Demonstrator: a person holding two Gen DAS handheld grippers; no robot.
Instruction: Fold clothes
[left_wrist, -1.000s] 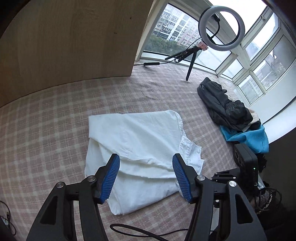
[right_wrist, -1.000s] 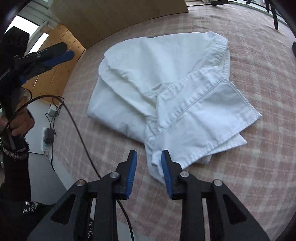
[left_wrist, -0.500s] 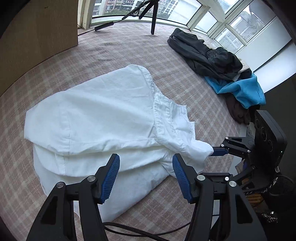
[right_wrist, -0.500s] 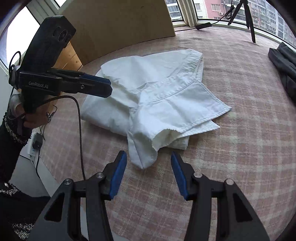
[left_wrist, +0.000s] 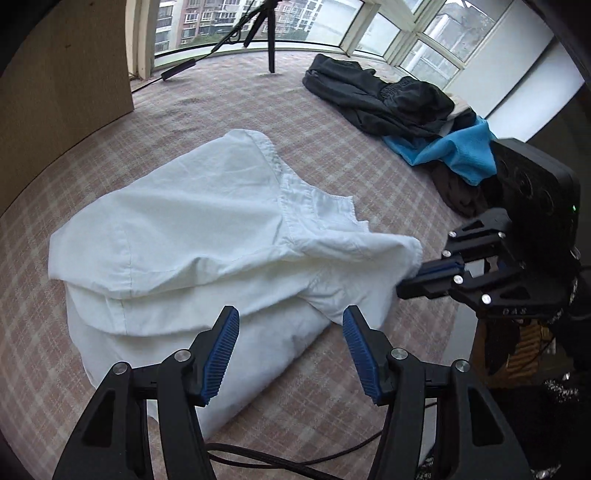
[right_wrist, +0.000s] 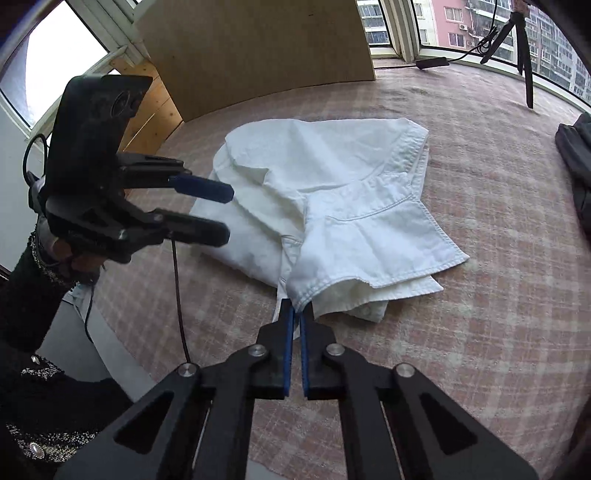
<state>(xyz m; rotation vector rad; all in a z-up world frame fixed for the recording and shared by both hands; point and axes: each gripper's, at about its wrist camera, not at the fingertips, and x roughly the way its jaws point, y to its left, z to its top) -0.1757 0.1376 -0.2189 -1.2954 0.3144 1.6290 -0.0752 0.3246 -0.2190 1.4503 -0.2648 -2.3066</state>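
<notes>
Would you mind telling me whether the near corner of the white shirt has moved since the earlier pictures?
Yes. The white shirt corner, now pinched in the right gripper, has come up off the checked cover it lay on earlier, toward the camera.

The shirt (left_wrist: 192, 236) lies on the bed (left_wrist: 332, 387), ahead of the left gripper (left_wrist: 291, 350) and partly between its fingers (left_wrist: 221, 350). The right gripper (right_wrist: 295, 332) sits at the shirt's near corner, which is pinched between its fingers (right_wrist: 286, 343), to the right of the left fingers. Beyond the shirt, up and right, a pile of clothes (left_wrist: 399, 107) rests on the bed. A tripod (left_wrist: 266, 37) stands farther back, a wooden panel (left_wrist: 62, 81) to the far left.
</notes>
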